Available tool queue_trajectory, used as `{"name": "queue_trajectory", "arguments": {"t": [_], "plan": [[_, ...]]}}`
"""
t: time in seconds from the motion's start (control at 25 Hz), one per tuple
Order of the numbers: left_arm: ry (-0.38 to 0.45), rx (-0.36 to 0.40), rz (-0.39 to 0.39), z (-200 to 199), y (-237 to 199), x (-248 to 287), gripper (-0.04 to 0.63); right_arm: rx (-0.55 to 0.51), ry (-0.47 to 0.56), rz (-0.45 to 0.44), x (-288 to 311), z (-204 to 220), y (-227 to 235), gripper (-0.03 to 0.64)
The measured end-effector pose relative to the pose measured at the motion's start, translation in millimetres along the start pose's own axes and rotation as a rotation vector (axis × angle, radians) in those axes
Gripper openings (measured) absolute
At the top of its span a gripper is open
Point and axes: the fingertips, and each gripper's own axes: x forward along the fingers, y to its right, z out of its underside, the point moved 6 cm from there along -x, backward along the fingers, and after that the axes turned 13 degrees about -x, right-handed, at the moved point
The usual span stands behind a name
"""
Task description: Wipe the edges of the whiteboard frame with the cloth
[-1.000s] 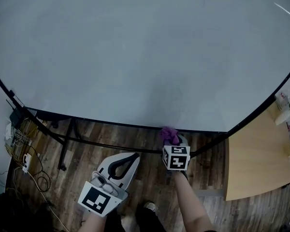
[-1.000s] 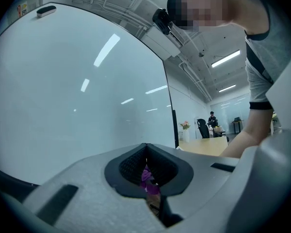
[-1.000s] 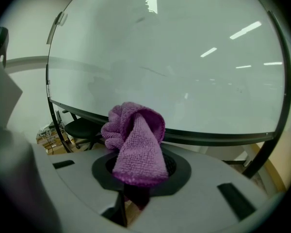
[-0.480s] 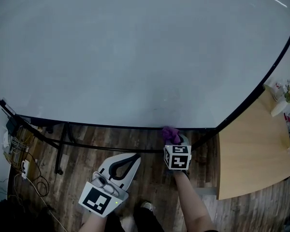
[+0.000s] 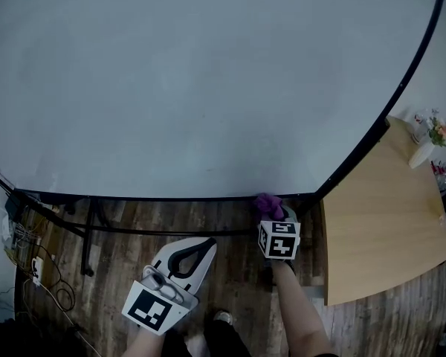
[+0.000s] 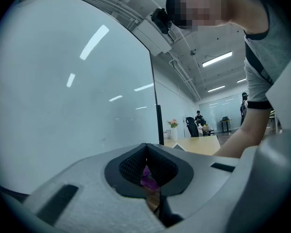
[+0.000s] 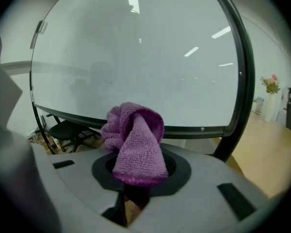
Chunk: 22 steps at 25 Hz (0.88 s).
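Head view first, closest in: the left gripper (image 5: 208,241) is held low over the wood floor (image 5: 126,233), well short of the board. Its jaws are seen pressed tip to tip in the left gripper view, and nothing is pinched between them.

A little further out, the right gripper (image 5: 278,219) is reached forward on a bare forearm. Its jaws are clenched on the purple cloth (image 7: 136,144), which is bunched up and folded over the tips. From the head view the cloth (image 5: 267,205) is seen placed right at the bottom edge of the black frame (image 5: 171,198), close to the lower right corner; actual contact cannot be confirmed. In the right gripper view that corner is seen just beyond the cloth, with the frame's right edge (image 7: 245,72) running up from it.

Beyond the frame, the pale whiteboard (image 5: 208,88) is spread across most of the picture. Under it, black stand bars (image 5: 89,233) are seen.

Off to the right, a light wooden table (image 5: 379,229) is set beside the board, and a small vase of flowers (image 5: 424,151) is stood at its far end.
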Motion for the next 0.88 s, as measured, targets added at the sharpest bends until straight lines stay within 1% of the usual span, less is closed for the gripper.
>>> {"name": "queue_trajectory", "arguments": {"t": [0.4,0.88], "plan": [[-0.019,0.005,0.036,1.8,12.0,30.7,0.017,0.040,-0.022,0.070,-5.4,16.5,53.0,0.074],[-0.034,0.012,0.071,3.2,20.5,58.4,0.017,0.086,-0.034,0.145,-11.7,31.3,99.2,0.074]]}}
